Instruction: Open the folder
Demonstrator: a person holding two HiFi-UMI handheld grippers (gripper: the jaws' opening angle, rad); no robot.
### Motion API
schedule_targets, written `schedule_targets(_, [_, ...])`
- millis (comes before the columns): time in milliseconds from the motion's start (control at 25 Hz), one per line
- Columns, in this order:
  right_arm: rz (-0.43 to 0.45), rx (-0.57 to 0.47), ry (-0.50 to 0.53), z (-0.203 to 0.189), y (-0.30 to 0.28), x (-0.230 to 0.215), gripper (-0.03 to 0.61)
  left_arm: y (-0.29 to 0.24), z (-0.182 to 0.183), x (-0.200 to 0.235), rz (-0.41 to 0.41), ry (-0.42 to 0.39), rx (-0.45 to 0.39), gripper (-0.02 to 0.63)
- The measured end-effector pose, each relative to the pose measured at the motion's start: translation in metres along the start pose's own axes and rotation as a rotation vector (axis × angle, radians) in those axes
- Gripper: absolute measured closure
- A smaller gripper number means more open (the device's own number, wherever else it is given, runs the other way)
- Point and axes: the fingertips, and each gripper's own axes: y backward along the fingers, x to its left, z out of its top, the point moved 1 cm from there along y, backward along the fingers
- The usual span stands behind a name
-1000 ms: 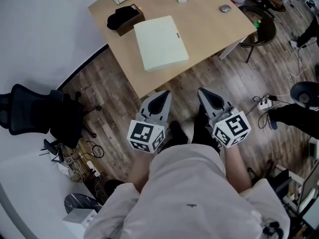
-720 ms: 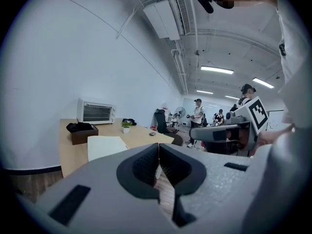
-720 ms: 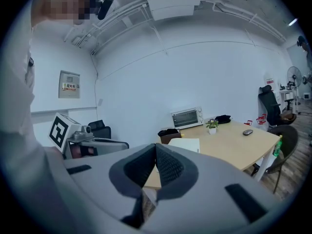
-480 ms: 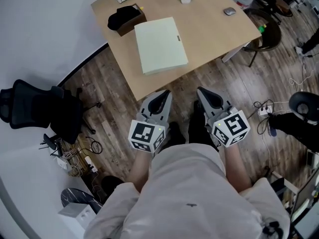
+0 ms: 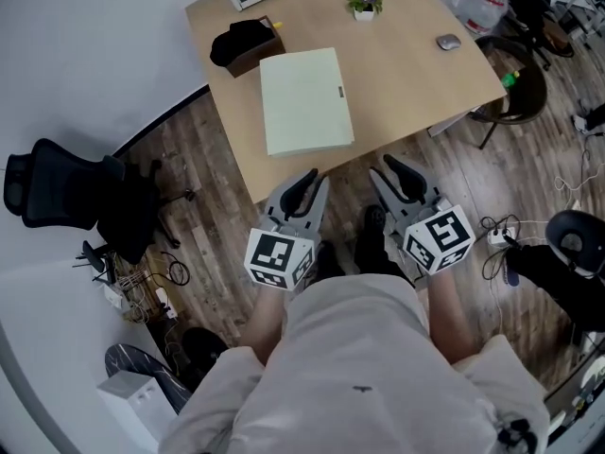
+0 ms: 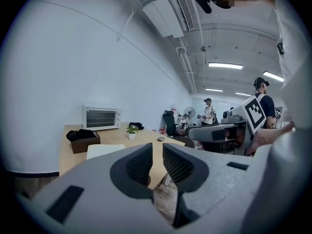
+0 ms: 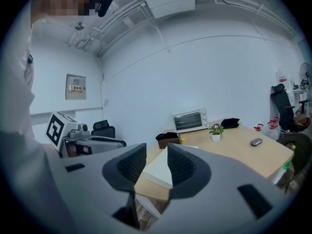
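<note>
folder (image 5: 304,100): pale, shut, flat on worktop (image 5: 406,74) near its front edge | left hand-held gripper (image 5: 310,180): jaws just opening, narrow gap, nothing between | right hand-held gripper (image 5: 389,165): jaws just opening, wider gap, empty | both apart from folder, short of the worktop edge, over wood floor (image 5: 203,168) | behind folder: brown box (image 5: 248,47), plant (image 5: 364,1), mouse (image 5: 448,41)

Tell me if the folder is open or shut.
Shut. The folder lies flat on the table, cover down, no pages showing.
</note>
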Motion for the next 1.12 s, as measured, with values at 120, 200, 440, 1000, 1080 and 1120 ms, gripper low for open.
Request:
schedule_targets(120, [0.022,0.005,-0.003,0.002,-0.004,-0.016,0.420,-0.013,0.005,-0.002,0.023,-0.003,-0.004,0.549])
schedule_targets(200, [0.036,0.009,-0.007,0.002,-0.006,-0.026,0.398,-0.023,0.007,-0.005,0.033,-0.012,-0.002,0.536])
schedule_targets(440, [0.081,0.014,-0.007,0.009,-0.009,-0.054,0.367,-0.043,0.013,-0.015,0.072,-0.021,-0.003,0.518])
schedule_targets(1000, [0.227,0.103,-0.006,-0.009,-0.018,-0.081,0.341,-0.065,-0.014,-0.029,0.201,-0.019,0.068,0.472])
schedule_targets(1080, [0.238,0.113,-0.015,-0.014,-0.019,-0.081,0.341,-0.068,-0.021,-0.032,0.203,-0.025,0.088,0.460])
schedule_targets(1120, [0.242,0.118,-0.020,-0.017,-0.019,-0.082,0.340,-0.069,-0.024,-0.033,0.201,-0.028,0.096,0.454])
